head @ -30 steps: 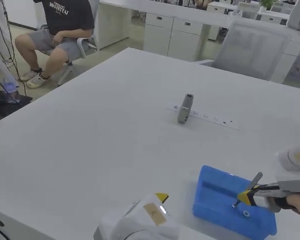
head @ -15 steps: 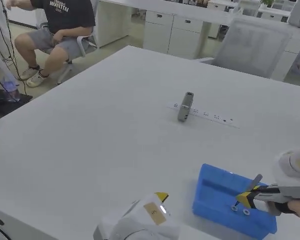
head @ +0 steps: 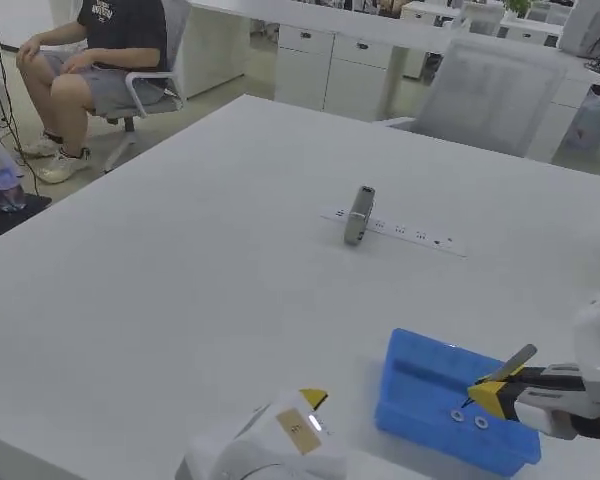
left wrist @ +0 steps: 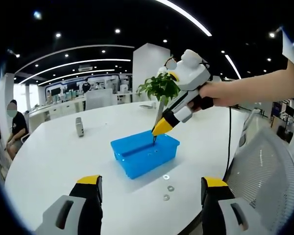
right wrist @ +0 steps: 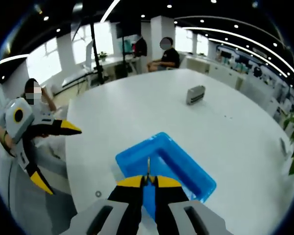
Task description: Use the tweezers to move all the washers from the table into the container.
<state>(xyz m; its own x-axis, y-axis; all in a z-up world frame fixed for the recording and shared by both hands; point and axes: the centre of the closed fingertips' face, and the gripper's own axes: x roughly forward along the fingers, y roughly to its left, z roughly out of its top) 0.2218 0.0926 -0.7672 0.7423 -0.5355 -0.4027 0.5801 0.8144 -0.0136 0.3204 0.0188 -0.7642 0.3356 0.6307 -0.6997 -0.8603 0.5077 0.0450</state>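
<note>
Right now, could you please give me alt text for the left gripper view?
The right tongs, shut on tweezers, hold them tip-down over a blue container on a white table. Three washers lie on the table beside the container, ahead of the open left tongs.

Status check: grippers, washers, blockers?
Left gripper open, above white table. Right gripper shut on thin metal tweezers, tips in blue plastic container. Two small metal washers inside; three more washers on table beside it. Nothing blocking.
</note>
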